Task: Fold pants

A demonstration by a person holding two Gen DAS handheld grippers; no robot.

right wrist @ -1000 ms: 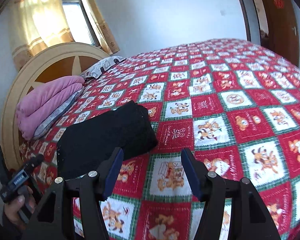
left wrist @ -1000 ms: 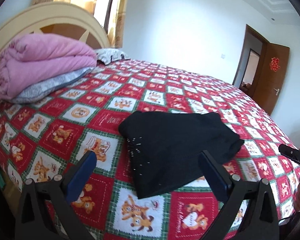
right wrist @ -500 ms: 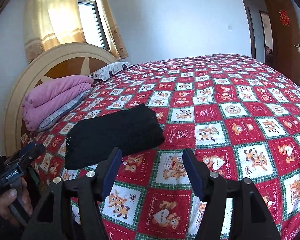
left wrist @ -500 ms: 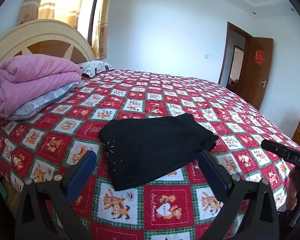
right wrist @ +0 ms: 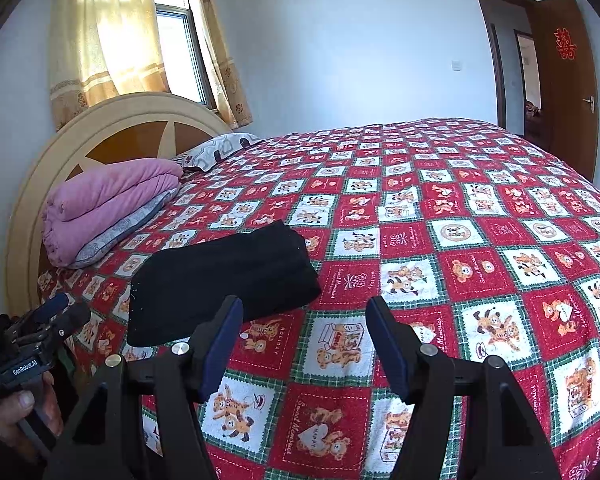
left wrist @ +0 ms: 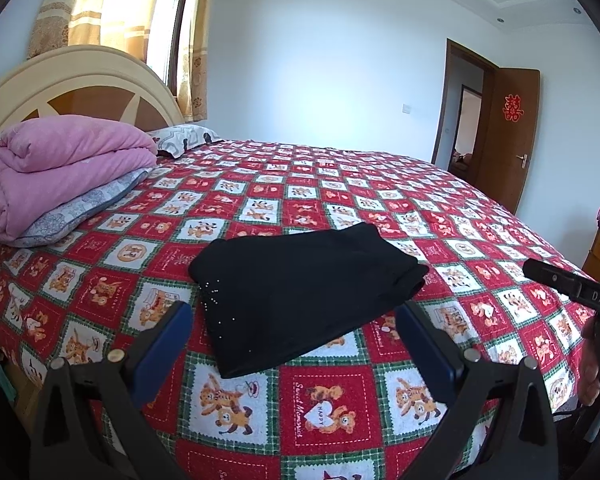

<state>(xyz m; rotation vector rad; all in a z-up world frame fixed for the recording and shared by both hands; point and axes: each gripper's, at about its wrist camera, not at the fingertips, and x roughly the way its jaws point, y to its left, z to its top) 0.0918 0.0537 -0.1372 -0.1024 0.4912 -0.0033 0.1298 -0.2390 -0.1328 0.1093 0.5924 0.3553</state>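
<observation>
The black pants (left wrist: 300,292) lie folded into a compact rectangle on the red patterned bedspread (left wrist: 332,404) near the bed's front edge. They also show in the right wrist view (right wrist: 220,284). My left gripper (left wrist: 294,334) is open and empty, held back from the pants' near edge. My right gripper (right wrist: 304,338) is open and empty, above the bedspread to the right of the pants. The left gripper shows at the lower left of the right wrist view (right wrist: 60,312).
A folded pink quilt (left wrist: 56,180) on a grey pillow lies at the headboard (left wrist: 76,80) on the left. A patterned pillow (left wrist: 184,138) lies behind it. An open brown door (left wrist: 508,136) stands far right. A curtained window (right wrist: 148,40) is behind the headboard.
Both grippers have pulled back and up from the bed, so the folded pants look smaller and farther away. The pants have not moved.
</observation>
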